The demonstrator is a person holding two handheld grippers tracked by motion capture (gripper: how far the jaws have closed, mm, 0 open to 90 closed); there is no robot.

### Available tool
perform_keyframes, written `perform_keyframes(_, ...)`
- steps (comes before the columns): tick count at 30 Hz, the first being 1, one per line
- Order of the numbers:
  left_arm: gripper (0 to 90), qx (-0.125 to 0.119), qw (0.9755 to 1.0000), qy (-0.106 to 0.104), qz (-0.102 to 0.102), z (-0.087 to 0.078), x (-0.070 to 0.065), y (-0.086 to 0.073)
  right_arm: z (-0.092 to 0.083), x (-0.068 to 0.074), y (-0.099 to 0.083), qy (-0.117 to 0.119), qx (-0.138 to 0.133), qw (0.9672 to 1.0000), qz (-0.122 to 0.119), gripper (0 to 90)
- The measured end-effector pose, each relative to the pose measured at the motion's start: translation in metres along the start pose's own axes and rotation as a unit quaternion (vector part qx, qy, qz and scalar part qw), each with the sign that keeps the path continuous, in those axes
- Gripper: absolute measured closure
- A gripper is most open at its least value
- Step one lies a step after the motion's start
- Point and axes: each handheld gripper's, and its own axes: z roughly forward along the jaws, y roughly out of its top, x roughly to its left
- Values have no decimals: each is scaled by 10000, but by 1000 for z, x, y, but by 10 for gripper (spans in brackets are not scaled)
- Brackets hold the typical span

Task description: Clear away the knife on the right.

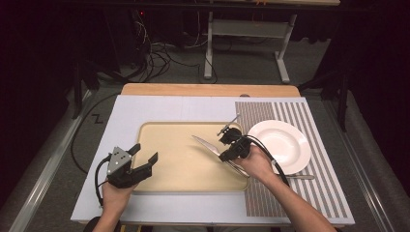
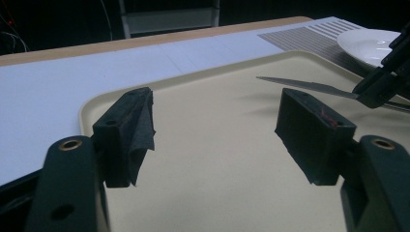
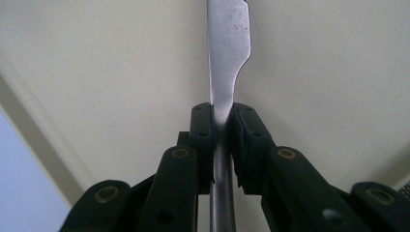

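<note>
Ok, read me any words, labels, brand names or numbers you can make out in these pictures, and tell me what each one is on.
There is no readable text.
Knife: bare metal blade, no stamp visible.
Plate: plain white.
Tray: plain beige.
Striped mat: stripes, no lettering.
Left gripper: a small red mark on one pad, too smudged to read as a letter or number.

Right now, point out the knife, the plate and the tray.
knife [image 3: 227,48], right gripper view, on the blade.
plate [image 1: 285,142], high view, on its rim.
tray [image 1: 169,154], high view, on its bare floor.
</note>
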Motion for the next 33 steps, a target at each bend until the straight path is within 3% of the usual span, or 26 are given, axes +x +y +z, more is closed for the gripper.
perform_keyframes(5, 305, -3, 10000, 5, 0, 0, 0, 0, 6, 1, -1, 71, 17, 9999, 122, 807)
perform_keyframes(8, 304, -5, 10000, 11, 4, 0, 0, 0, 9, 1, -1, 84, -25, 9999, 136, 807)
perform_keyframes(10, 304, -1, 10000, 13, 9, 0, 0, 0, 10, 1, -1, 100, -47, 9999, 23, 807)
perform_keyframes(12, 304, -4, 10000, 14, 11, 0, 0, 0, 12, 3, 0, 129, -60, 9999, 90, 807)
perform_keyframes(15, 304, -4, 10000, 18, 12, 0, 0, 0, 16, 5, 1, 76, -3, 10000, -40, 807)
perform_keyframes(18, 304, -13, 10000, 21, 8, 0, 0, 0, 20, 7, 1, 11, 65, 10000, 29, 806)
perform_keyframes(31, 304, -13, 10000, 30, 14, 0, -1, 0, 21, 7, -3, -222, -121, 9995, -209, 794)
perform_keyframes(33, 304, -10, 10000, 32, 13, 0, 0, 0, 21, 9, -4, -273, -123, 9994, -161, 792)
